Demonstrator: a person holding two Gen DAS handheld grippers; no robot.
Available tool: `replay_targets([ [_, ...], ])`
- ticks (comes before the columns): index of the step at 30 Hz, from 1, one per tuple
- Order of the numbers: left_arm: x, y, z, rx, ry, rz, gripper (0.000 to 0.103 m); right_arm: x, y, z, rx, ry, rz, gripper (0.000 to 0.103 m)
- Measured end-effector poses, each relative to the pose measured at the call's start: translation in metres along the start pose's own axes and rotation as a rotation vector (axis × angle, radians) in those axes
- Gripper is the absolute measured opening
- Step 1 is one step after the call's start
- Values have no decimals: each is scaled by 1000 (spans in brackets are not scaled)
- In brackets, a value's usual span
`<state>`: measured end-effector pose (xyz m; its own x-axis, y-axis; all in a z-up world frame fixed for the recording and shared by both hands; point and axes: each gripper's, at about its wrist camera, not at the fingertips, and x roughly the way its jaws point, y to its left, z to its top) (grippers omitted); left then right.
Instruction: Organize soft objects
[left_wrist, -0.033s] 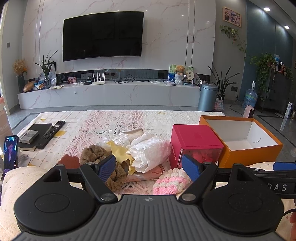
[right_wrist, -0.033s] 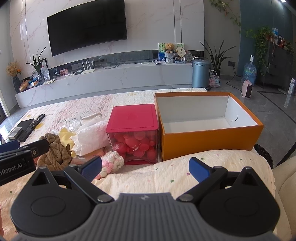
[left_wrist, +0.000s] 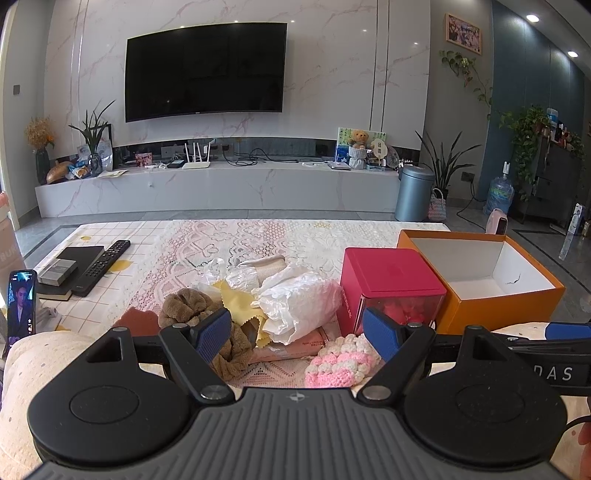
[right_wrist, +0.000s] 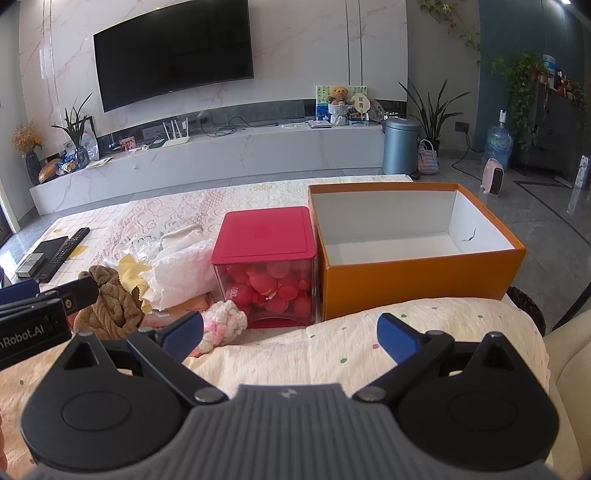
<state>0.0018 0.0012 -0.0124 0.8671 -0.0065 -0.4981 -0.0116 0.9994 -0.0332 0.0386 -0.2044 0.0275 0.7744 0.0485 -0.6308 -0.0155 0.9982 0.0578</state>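
Ahead of the left claw (left_wrist: 297, 334), spread wide and empty, lie a brown cloth (left_wrist: 201, 304), white bag (left_wrist: 299, 301) and pink knit (left_wrist: 341, 360), partly hidden by its fingers. The right claw (right_wrist: 290, 334), also wide and empty, faces the red-lidded tub (right_wrist: 266, 266) and orange box (right_wrist: 417, 273); only the left view shows the phone (left_wrist: 21, 306).

A big black TV (left_wrist: 205, 72) hangs on the white marble wall (left_wrist: 332, 74) at 12 o'clock. A long white shelf (left_wrist: 221, 184) sits under it. The floor (right_wrist: 535, 206) at 3 o'clock is grey.
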Motion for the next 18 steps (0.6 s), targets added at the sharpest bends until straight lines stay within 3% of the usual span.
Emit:
replay_targets([
  [18,1,-3,-3,0,7,-2,95,1,1,-2,-4,5,-2,99],
])
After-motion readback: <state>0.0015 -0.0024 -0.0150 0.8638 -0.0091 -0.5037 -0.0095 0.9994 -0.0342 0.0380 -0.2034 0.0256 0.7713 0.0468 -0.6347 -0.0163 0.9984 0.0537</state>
